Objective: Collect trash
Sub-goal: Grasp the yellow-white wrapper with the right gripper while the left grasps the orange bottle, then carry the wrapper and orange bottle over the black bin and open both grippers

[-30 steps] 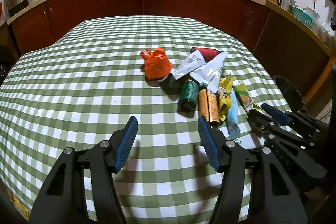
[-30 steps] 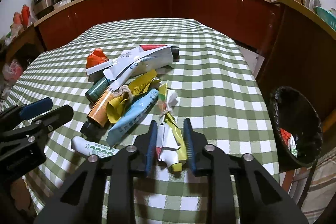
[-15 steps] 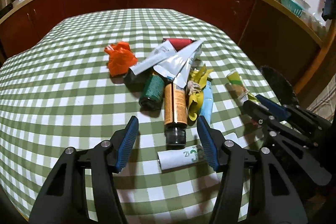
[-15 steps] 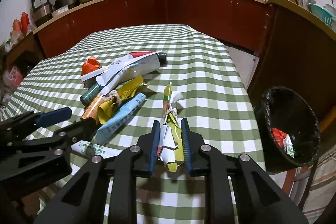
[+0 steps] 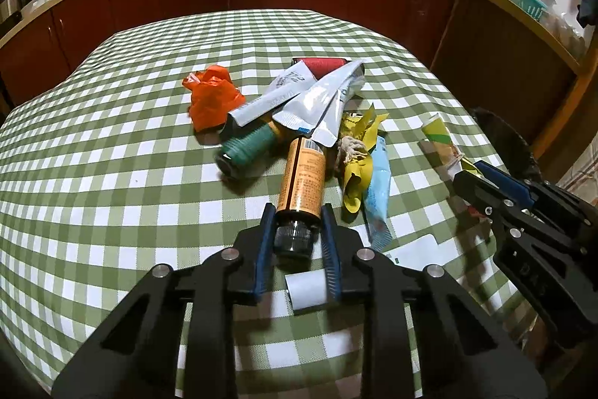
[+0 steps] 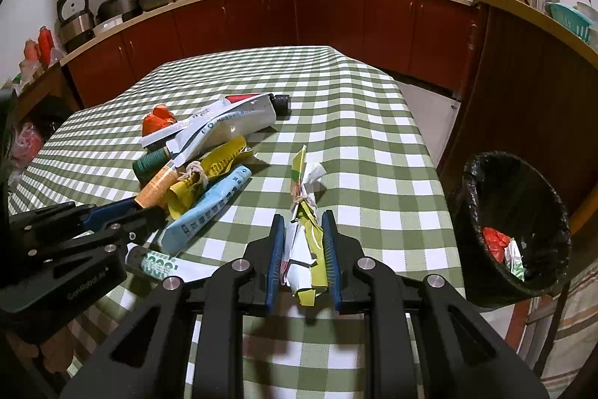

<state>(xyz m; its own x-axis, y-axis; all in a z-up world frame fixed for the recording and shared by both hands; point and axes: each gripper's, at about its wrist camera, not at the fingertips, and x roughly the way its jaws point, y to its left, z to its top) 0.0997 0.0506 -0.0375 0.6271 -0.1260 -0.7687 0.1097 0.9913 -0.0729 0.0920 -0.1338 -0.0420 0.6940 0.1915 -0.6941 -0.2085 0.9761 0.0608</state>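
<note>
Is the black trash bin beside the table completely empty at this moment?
No. In the right wrist view the black trash bin already holds some trash, a red piece and a white-green piece, at its bottom.

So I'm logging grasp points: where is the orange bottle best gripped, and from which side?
Grip the orange bottle at its black cap, coming from the near table edge. It lies flat with the cap end free; wrappers cover the far end. The left hand-held gripper straddles it there.

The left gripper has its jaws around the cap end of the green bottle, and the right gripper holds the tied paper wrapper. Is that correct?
Not quite. In the left wrist view the left gripper has its jaws around the cap end of the orange bottle; the green bottle lies apart. The right gripper does hold the tied paper wrapper.
</note>
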